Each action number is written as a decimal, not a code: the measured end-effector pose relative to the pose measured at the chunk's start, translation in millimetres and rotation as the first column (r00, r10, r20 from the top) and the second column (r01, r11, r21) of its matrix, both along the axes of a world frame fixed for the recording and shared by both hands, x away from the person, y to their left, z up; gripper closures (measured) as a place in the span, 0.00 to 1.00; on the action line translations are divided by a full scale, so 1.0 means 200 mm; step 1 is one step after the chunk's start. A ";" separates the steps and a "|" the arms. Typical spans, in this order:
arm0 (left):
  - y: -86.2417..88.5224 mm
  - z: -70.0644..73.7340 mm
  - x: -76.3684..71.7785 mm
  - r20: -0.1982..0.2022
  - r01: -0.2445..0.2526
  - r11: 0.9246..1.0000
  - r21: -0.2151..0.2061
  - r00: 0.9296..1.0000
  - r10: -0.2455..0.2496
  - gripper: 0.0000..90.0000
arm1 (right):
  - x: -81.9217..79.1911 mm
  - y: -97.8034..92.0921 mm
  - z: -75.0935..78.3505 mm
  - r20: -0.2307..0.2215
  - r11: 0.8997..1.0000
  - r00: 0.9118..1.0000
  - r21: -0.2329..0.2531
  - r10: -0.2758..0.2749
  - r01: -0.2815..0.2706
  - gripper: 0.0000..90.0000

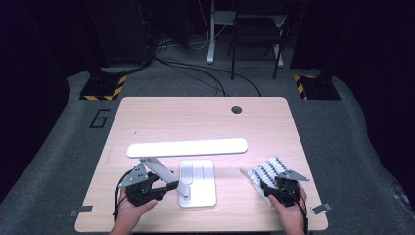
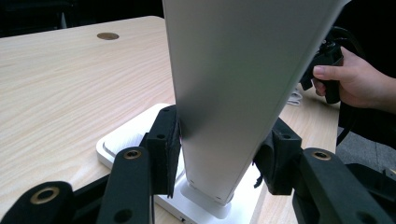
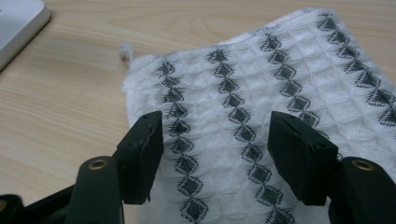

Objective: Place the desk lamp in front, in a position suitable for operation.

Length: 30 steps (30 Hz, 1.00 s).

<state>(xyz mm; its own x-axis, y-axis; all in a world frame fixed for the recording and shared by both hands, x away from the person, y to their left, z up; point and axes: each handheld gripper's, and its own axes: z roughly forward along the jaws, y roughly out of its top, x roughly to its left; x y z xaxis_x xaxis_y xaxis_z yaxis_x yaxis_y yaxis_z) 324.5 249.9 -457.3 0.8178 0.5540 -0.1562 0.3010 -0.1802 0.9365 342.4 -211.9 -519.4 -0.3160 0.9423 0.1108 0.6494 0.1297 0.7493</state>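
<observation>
Smooth matt lamp arm (image 2: 233, 93), perhaps metal, waffle-weave cloth (image 3: 280, 93), pale wood-grain table (image 1: 195, 117)

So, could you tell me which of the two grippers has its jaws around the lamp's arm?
The left gripper: its jaws sit either side of the white lamp arm. The right gripper is open over the patterned cloth instead.

Table (image 1: 195, 117): lamp (image 1: 188, 147) left of centre, near front edge; cloth (image 1: 264, 172) to its right, apart; cable hole (image 1: 237, 109) at back
</observation>
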 end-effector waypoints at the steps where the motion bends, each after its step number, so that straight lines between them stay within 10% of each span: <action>1: 0.00 0.00 0.00 0.001 0.000 1.000 0.000 1.000 0.000 0.61 | -0.01 0.01 0.00 -0.004 1.000 1.000 0.000 0.005 -0.005 0.39; 13: 0.01 0.00 0.00 0.003 0.003 1.000 0.016 1.000 -0.004 0.61 | -0.07 0.11 0.03 0.000 0.997 0.997 0.021 0.076 -0.076 0.40; 30: 0.01 0.00 0.00 0.005 0.006 1.000 0.013 1.000 -0.006 0.61 | 0.01 0.02 0.02 0.021 0.999 0.999 -0.034 0.040 -0.039 0.18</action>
<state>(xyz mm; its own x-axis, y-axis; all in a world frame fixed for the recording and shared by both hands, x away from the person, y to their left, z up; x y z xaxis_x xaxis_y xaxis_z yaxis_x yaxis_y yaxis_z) 323.9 251.2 -457.5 0.8216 0.5513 -0.1452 0.2953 -0.1937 0.9356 343.5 -207.5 -515.8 -0.3548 0.9322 0.0721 0.6270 0.1800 0.7579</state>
